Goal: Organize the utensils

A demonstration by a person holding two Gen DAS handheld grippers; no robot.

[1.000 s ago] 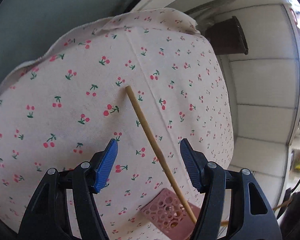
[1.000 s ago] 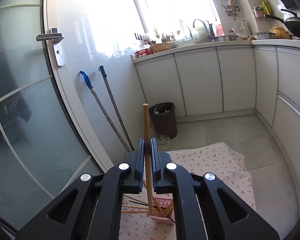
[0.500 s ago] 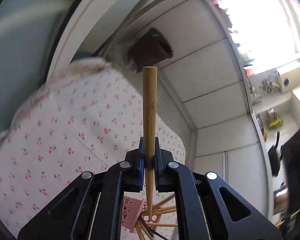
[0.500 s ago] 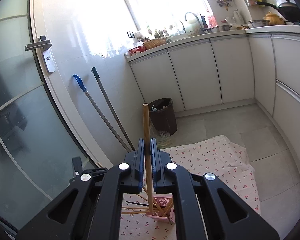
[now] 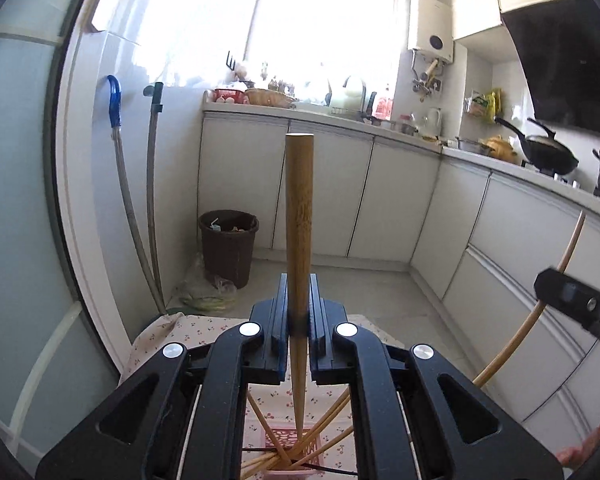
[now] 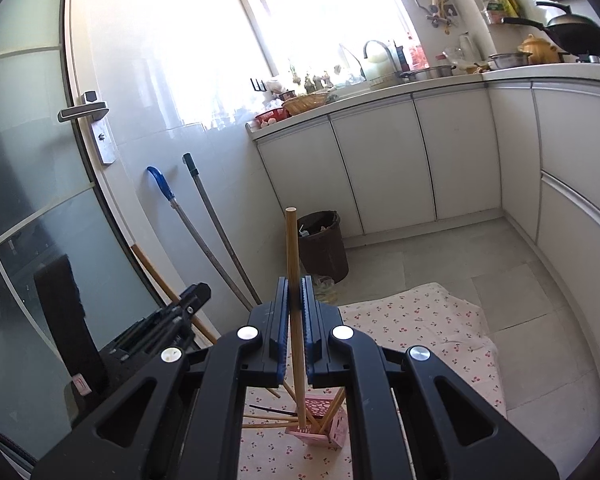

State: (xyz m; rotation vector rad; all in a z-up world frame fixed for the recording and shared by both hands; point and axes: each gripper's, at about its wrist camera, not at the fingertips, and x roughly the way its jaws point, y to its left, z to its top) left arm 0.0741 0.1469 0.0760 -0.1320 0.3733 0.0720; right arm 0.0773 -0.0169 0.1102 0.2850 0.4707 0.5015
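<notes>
My left gripper [image 5: 299,316] is shut on a bamboo chopstick [image 5: 299,216] held upright, thin end down over the pink perforated holder [image 5: 288,446] on the cherry-print cloth [image 5: 204,330]. Several chopsticks lean in that holder. My right gripper [image 6: 296,312] is shut on another bamboo chopstick [image 6: 293,264], also upright, its lower end at the pink holder [image 6: 320,428]. The right gripper also shows at the right edge of the left wrist view [image 5: 580,304], and the left gripper shows at the left in the right wrist view [image 6: 168,320].
A brown bin [image 6: 324,246] stands by the white cabinets [image 6: 420,160]. Two mop handles [image 6: 208,236] lean on the wall beside a glass door [image 6: 24,200]. The cherry cloth [image 6: 432,328] lies on a tiled floor [image 6: 516,280]. The counter holds pots and a wok [image 5: 548,152].
My left gripper closed on the chopstick that lay on the cloth and swung it upright over the pink holder. My right gripper kept its chopstick and shifted slightly.
</notes>
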